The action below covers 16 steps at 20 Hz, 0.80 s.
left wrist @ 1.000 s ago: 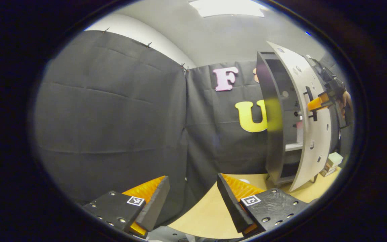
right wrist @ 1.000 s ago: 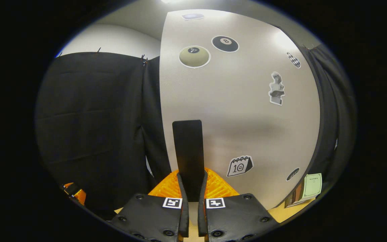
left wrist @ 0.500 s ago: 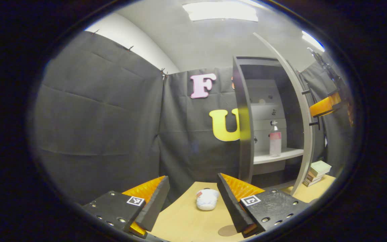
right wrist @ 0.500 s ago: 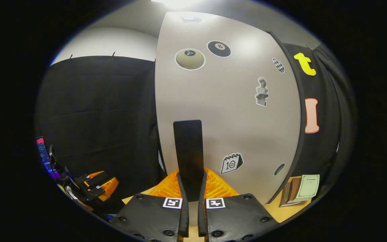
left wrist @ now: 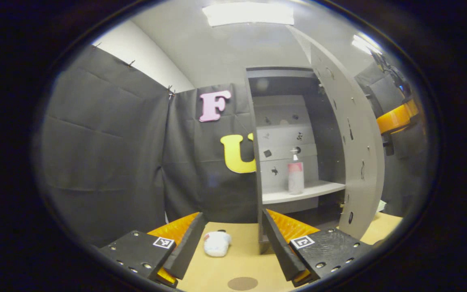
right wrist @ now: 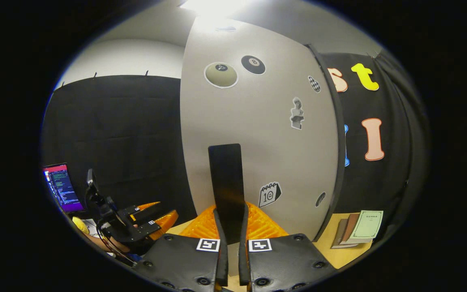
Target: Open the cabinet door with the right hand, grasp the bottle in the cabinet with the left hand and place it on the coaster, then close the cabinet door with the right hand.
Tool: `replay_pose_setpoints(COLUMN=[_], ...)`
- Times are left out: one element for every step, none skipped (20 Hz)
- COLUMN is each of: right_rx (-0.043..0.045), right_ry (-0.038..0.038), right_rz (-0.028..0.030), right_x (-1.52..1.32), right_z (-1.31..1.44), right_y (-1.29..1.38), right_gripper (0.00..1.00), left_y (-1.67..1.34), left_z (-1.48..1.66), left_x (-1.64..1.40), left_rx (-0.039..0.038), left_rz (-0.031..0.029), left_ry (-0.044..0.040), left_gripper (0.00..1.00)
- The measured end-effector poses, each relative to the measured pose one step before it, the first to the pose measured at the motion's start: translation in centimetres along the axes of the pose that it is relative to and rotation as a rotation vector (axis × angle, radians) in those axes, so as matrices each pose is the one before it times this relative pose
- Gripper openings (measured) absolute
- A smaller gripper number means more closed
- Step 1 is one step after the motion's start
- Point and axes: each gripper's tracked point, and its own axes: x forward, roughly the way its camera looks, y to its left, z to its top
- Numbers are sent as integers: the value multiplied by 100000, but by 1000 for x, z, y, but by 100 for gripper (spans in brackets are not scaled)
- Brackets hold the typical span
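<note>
the right gripper (right wrist: 230,253) has its fingers clenched on the dark handle (right wrist: 226,182) of the cabinet door (right wrist: 258,134), which is swung open. the left gripper (left wrist: 233,247) is near the desk (left wrist: 237,263) with fingers released and holding nothing. the bottle (left wrist: 296,177) stands upright on the shelf (left wrist: 302,192) inside the far cabinet; it looks light, stiff and maybe slippery, so hold it round the middle.
</note>
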Motion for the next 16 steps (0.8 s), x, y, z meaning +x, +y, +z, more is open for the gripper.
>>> replay_pose_setpoints(right_rx=[-231, -72, -389, -959, -890, -562, -592, -476, -53, 205, -309, -341, -376, -730, -1317, -1506], right_ry=[-407, -493, -647, -415, -500, -187, -285, -319, -82, -185, -205, -180, -90, 1, -575, 294], right_rz=[-144, -343, -355, -374, -457, -572, -698, -396, -462, -812, -1143, -1239, -1516, -2105, -1941, -2641], right_x=[-105, -354, -302, -178, -121, -44, -197, -676, -637, -752, -516, -339, -257, -398, -509, -343], right_z=[42, 73, 84, 59, 85, -69, -2, 135, 60, 54, 24, 46, -43, -80, 207, -120], right_y=[-202, -80, -139, -209, -251, -245, -211, -192, -259, -426, -624, -1002, -744, -585, -675, -943], right_gripper=[10, 10, 10, 10, 12, 12, 12, 12, 13, 13, 12, 12, 12, 13, 13, 13], left_y=[-1262, -998, -1113, -932, -820, -706, -765, -538, -544, -688, -622, -682, -668, -771, -807, -690], left_z=[5, -203, -20, -145, -76, 78, 30, 5, 119, 80, 193, 36, 149, 2, 87, 101], left_x=[203, 86, 206, -19, 69, 123, 270, 243, 238, 300, 102, 147, 143, 131, 176, 18], left_rx=[390, 336, 419, 253, -55, -424, -726, -727, -529, -277, -58, 40, -24, -439, -763, -660], left_rz=[-1437, -1193, -1129, -1054, -870, -750, -788, -594, -515, -367, -473, -452, -480, -605, -706, -602], left_ry=[-37, -101, 115, 395, 393, 296, 252, 31, -169, -276, -265, -286, -162, 78, -174, -316], left_gripper=[87, 88, 89, 88, 88, 87, 87, 87, 87, 87, 87, 87, 87, 87, 88, 87])
